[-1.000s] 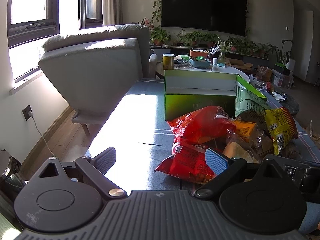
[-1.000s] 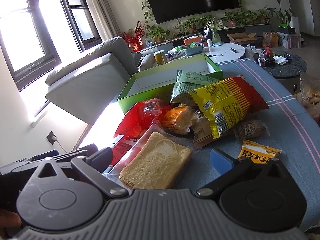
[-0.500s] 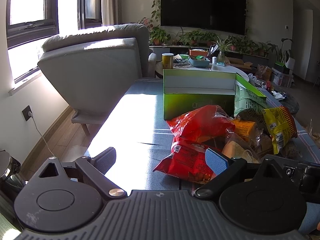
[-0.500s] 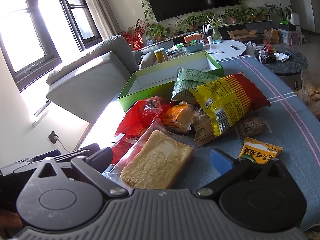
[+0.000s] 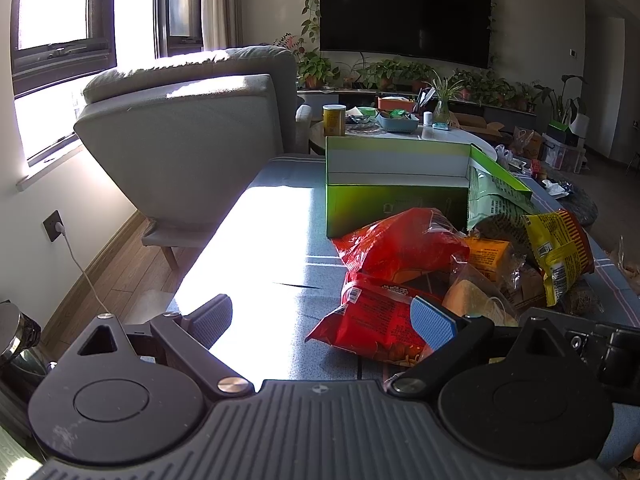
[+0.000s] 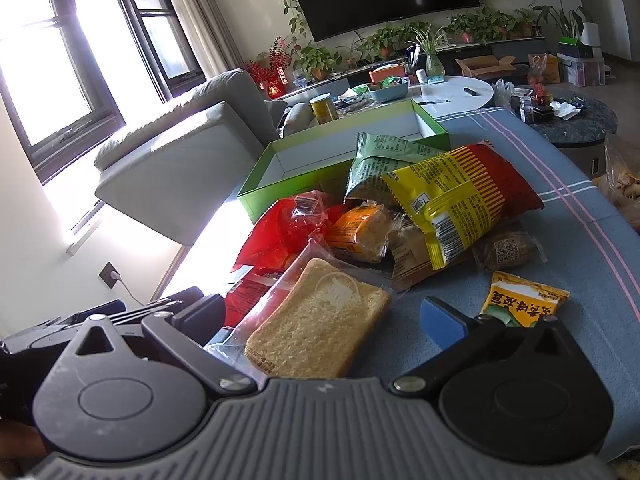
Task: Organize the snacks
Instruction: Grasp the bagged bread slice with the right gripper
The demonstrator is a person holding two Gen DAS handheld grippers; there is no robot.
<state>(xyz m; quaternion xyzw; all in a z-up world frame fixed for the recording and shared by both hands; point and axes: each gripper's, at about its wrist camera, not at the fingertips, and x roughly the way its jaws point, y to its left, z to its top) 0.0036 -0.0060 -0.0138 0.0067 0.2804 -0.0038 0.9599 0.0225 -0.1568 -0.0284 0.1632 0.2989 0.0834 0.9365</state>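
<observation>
Several snack packets lie heaped on the blue-grey tabletop [image 6: 568, 240], just in front of an open green box [image 6: 340, 160] that looks empty. Nearest the right hand-held gripper [image 6: 324, 320] is a slice of bread in a clear wrapper [image 6: 320, 328]; its jaws stand apart on either side of the slice, not pressing it. The bread will probably be light and soft, and the film slippery, so a gentle pinch across the slice or on the sealed end of the wrapper seems safest; a hard squeeze would crush it. The big yellow and red bag [image 6: 460, 196] and the green bag [image 6: 384, 160] behind it look puffy and crinkly, best taken by a crimped seam. A small yellow sachet [image 6: 524, 300] lies flat by itself, harder to get under. The left hand-held gripper [image 5: 320, 320] is also spread wide, holding nothing, with a red packet [image 5: 372, 320] beside its blue pad.
</observation>
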